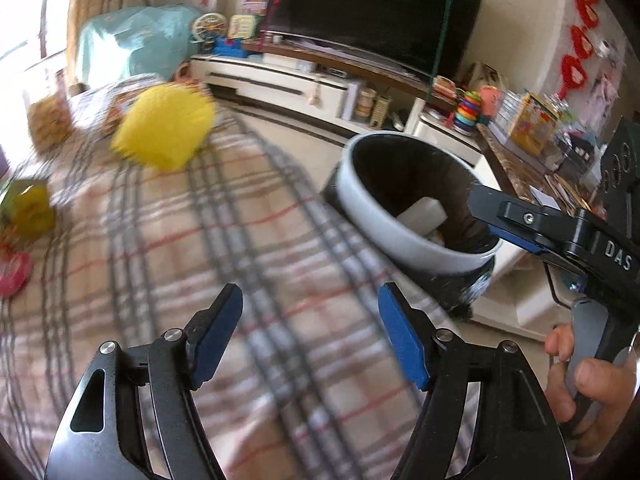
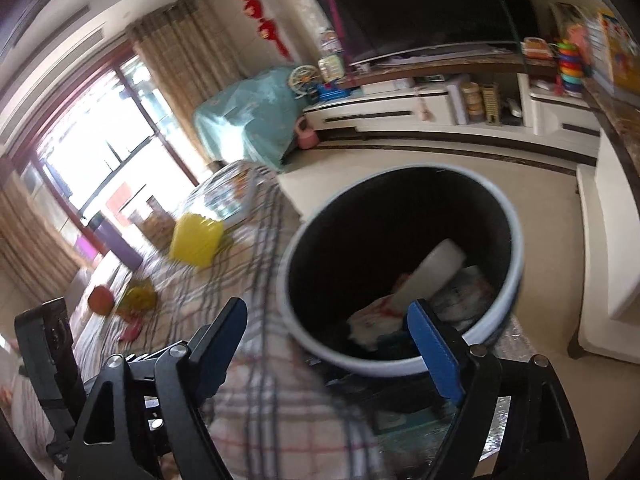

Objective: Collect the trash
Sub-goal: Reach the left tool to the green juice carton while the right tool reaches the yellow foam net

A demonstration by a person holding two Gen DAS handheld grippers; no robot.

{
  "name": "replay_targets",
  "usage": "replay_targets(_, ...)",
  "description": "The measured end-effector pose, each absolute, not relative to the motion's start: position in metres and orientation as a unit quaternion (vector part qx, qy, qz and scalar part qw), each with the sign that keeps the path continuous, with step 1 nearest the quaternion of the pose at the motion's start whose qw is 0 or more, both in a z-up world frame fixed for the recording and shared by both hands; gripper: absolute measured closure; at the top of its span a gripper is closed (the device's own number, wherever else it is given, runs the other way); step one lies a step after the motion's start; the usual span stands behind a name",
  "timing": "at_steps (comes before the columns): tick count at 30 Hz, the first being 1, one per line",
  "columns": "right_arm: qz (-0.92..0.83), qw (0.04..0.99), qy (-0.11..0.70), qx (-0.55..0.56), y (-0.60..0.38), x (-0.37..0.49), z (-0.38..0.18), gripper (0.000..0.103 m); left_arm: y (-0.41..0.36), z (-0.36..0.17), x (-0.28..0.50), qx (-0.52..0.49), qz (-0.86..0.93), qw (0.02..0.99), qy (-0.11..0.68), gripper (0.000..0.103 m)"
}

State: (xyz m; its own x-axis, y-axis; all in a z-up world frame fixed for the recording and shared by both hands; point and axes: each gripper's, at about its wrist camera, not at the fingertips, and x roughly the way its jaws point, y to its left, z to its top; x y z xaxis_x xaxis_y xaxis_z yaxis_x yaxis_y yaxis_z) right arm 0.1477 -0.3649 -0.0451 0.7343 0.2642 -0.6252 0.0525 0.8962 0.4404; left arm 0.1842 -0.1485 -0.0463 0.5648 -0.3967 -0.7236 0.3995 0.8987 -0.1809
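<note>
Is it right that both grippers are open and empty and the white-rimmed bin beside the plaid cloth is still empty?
Not quite. The bin already holds trash: a white block and crumpled wrappers, seen in the right wrist view. Left gripper and right gripper are open and empty.

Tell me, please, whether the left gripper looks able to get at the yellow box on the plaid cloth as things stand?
Probably yes. The left gripper is open and empty, and only bare plaid cloth lies between it and the yellow box; the bin stands off to the side.

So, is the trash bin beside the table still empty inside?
No. In the right wrist view the trash bin already holds a white block and crumpled wrappers at its bottom.
</note>
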Motion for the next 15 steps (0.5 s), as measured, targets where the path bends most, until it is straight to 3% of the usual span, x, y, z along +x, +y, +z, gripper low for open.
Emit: replay_targets(15,0.126,0.892,0.384,0.203,-0.276,0.151,-0.054,0.016,-0.034,-0.056,0.168,-0.067,-0.141,0.897,0.415,0.031)
